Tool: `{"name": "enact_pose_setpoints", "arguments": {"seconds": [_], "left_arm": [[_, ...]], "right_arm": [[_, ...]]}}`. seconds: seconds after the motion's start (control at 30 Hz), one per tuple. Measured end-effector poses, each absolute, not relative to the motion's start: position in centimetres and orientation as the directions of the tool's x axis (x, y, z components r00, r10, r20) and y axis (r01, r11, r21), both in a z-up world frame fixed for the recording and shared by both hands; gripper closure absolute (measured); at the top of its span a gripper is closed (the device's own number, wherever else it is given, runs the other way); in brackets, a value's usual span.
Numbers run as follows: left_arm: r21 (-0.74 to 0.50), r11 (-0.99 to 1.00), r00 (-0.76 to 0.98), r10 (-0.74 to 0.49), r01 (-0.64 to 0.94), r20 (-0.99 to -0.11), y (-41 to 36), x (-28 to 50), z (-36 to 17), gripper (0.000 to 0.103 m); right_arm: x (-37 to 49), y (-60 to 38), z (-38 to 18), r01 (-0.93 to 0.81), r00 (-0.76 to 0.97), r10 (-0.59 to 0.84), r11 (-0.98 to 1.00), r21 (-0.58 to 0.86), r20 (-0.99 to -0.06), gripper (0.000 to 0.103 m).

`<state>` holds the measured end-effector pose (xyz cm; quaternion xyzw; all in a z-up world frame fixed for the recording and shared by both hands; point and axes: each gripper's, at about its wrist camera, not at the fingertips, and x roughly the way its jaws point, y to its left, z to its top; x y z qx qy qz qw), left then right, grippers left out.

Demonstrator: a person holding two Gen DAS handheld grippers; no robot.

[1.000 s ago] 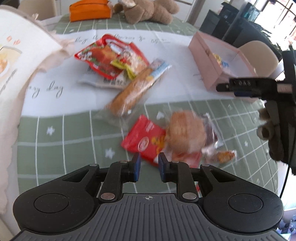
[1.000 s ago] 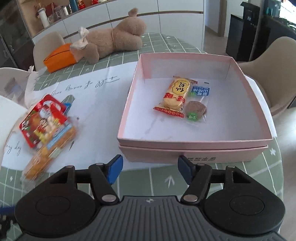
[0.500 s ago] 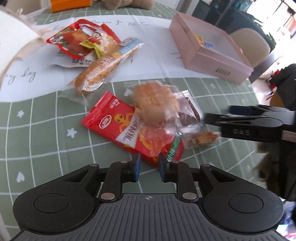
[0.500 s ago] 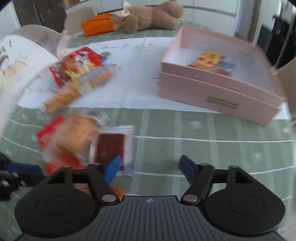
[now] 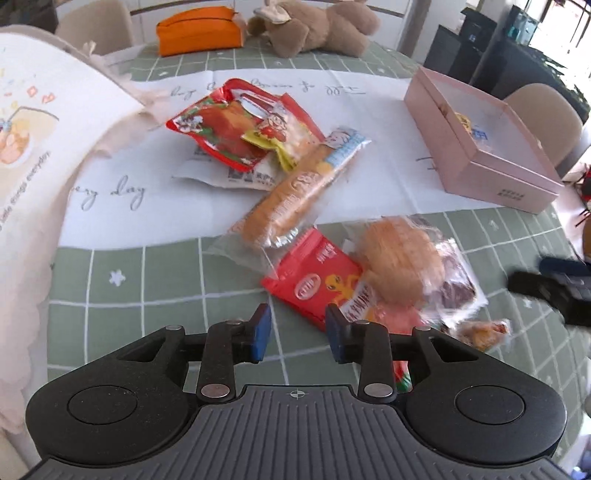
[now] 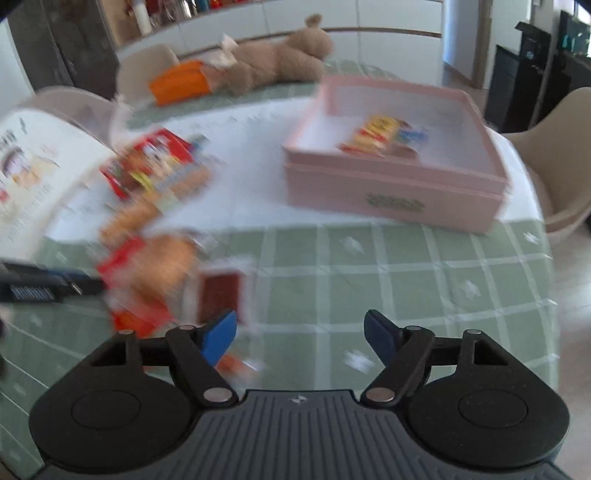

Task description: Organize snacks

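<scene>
1. Left gripper: jaws opening, a narrow gap so far, nothing between them; they hover over the green checked worktop, with the corner of the red packet just beyond at 1 o'clock.
2. Right gripper: jaws opening, already wide and empty. In its blurred view the brown wafer pack lies just past the left pad, at 11 o'clock.
3. Step in hand, as I judge it: both grippers are reaching for the near heap, where a bagged bun lies on the red packet.
4. Next move: the left jaws must spread further to straddle the red packet's edge; the right must shift toward 11 o'clock to take the wafer pack. Slippery film may slide from the pads.
5. Further out at 12 o'clock in the left view, a long bread stick leans on a red-and-yellow bag.
6. Pink box, at 1 o'clock in the right view: open, holding a yellow rice-cracker pack and a small blue-labelled pack; most of its floor is bare.
7. Farthest: an orange pouch and a plush bear.
</scene>
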<state>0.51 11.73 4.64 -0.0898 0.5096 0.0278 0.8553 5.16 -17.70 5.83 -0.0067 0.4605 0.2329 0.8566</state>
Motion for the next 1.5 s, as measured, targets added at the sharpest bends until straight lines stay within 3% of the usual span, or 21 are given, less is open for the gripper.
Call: {"name": "enact_pose_setpoints", "arguments": {"seconds": [0.17, 0.33, 0.37, 0.4, 0.53, 0.67, 0.87, 0.93, 1.0, 1.03, 1.2, 1.3, 1.43, 1.5], "left_arm": [[-0.252, 0.959, 0.447, -0.17, -0.132, -0.879, 11.1, 0.1, 3.6, 0.067], [-0.277, 0.944, 0.455, -0.169, -0.181, -0.874, 11.6, -0.2, 3.1, 0.067], [-0.285, 0.937, 0.462, -0.166, -0.201, -0.871, 12.0, -0.1, 3.1, 0.067], [-0.295, 0.93, 0.47, -0.165, -0.219, -0.867, 12.4, 0.1, 3.0, 0.067], [-0.308, 0.918, 0.496, -0.152, -0.25, -0.855, 12.9, 1.9, 2.7, 0.069], [-0.259, 0.953, 0.499, -0.149, -0.159, -0.854, 11.2, 4.4, 2.8, 0.068], [-0.181, 0.978, 0.483, -0.206, 0.099, -0.851, 7.2, 5.8, 2.9, 0.064], [-0.133, 0.986, 0.493, -0.167, 0.104, -0.854, 7.0, 5.2, 3.2, 0.063], [-0.078, 0.995, 0.496, -0.1, 0.065, -0.863, 7.3, 4.8, 3.4, 0.067], [-0.068, 0.997, 0.496, -0.077, 0.037, -0.865, 7.5, 4.6, 3.7, 0.067], [-0.165, 0.985, 0.494, -0.123, -0.042, -0.861, 7.8, 3.6, 4.8, 0.067], [-0.111, 0.993, 0.488, -0.119, 0.045, -0.865, 5.0, 3.5, 4.7, 0.067], [0.042, 0.99, 0.49, -0.028, 0.132, -0.871, 1.7, 2.7, 3.8, 0.063], [0.057, 0.986, 0.49, -0.026, 0.154, -0.872, 1.0, 2.5, 3.7, 0.062]], "right_arm": [[7.8, -11.5, 5.2, -0.407, 0.389, 0.459, 0.864, 0.298, -0.799, 0.02], [9.2, -7.3, 2.6, -0.449, 0.284, 0.47, 0.836, 0.317, -0.836, 0.021], [9.0, -6.9, 2.6, -0.473, 0.299, 0.433, 0.841, 0.263, -0.85, 0.03], [8.7, -6.9, 2.6, -0.483, 0.308, 0.404, 0.847, 0.224, -0.861, 0.048], [8.7, -10.5, 3.0, -0.438, 0.365, 0.342, 0.884, 0.164, -0.866, 0.052], [8.5, -15.9, 3.4, -0.352, 0.42, 0.271, 0.928, 0.12, -0.866, 0.052], [7.5, -22.1, 3.2, -0.242, 0.491, 0.189, 0.967, 0.075, -0.851, 0.052], [7.0, -23.6, 2.7, -0.207, 0.499, 0.169, 0.976, 0.072, -0.85, 0.049], [6.5, -24.7, 2.2, -0.174, 0.506, 0.158, 0.982, 0.079, -0.848, 0.032], [6.1, -25.1, 2.0, -0.162, 0.507, 0.155, 0.983, 0.082, -0.848, 0.028], [3.9, -25.3, 0.9, -0.155, 0.558, 0.111, 0.988, 0.028, -0.822, 0.015], [2.6, -25.0, 0.4, -0.144, 0.586, 0.11, 0.989, 0.03, -0.802, 0.005], [1.1, -25.2, -0.1, -0.129, 0.635, 0.103, 0.991, 0.027, -0.766, 0.0], [0.6, -25.4, -0.2, -0.136, 0.643, 0.109, 0.99, 0.026, -0.758, 0.0]]}}
